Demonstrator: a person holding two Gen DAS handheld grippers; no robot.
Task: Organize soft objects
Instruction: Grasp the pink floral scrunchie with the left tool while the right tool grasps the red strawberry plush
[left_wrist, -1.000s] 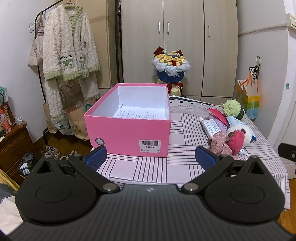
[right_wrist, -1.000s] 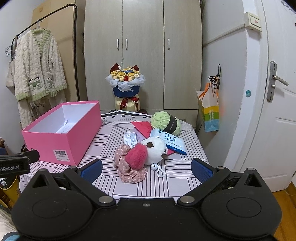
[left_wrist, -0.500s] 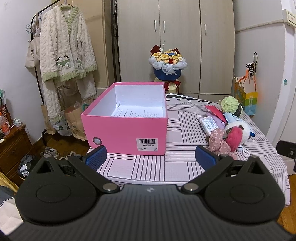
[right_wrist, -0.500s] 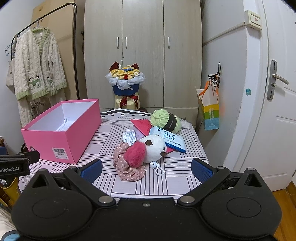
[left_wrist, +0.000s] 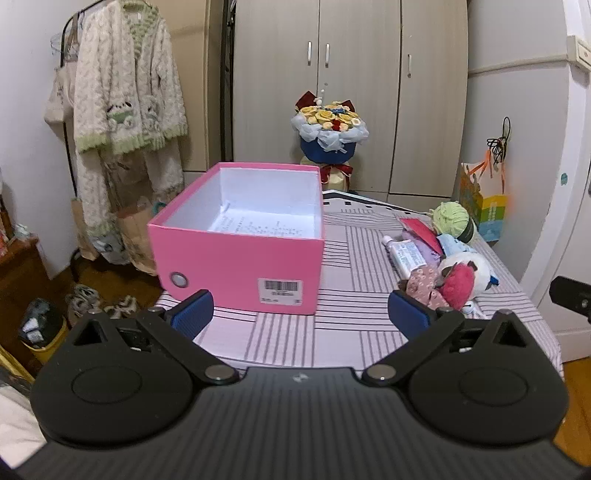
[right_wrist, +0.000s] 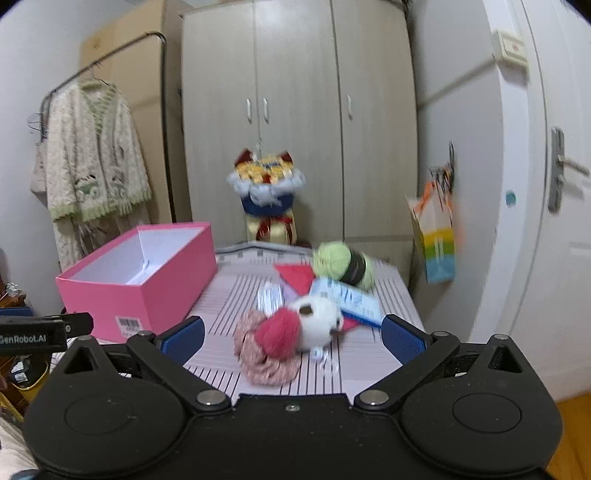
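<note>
An open pink box stands on the left of the striped table, with only a paper sheet inside. On the right lie a white and red plush toy, a floral pink scrunchie, a green yarn ball, a white tube and a blue packet. My left gripper is open and empty in front of the box. My right gripper is open and empty, just short of the plush toy.
A flower bouquet stands behind the table before the wardrobe. A knitted cardigan hangs on a rack at the left. A colourful paper bag hangs by the door at the right. The striped tablecloth covers the table.
The left gripper has pulled back and risen a little from the box. The right gripper has moved forward and down toward the plush toy; its view is now motion blurred.
</note>
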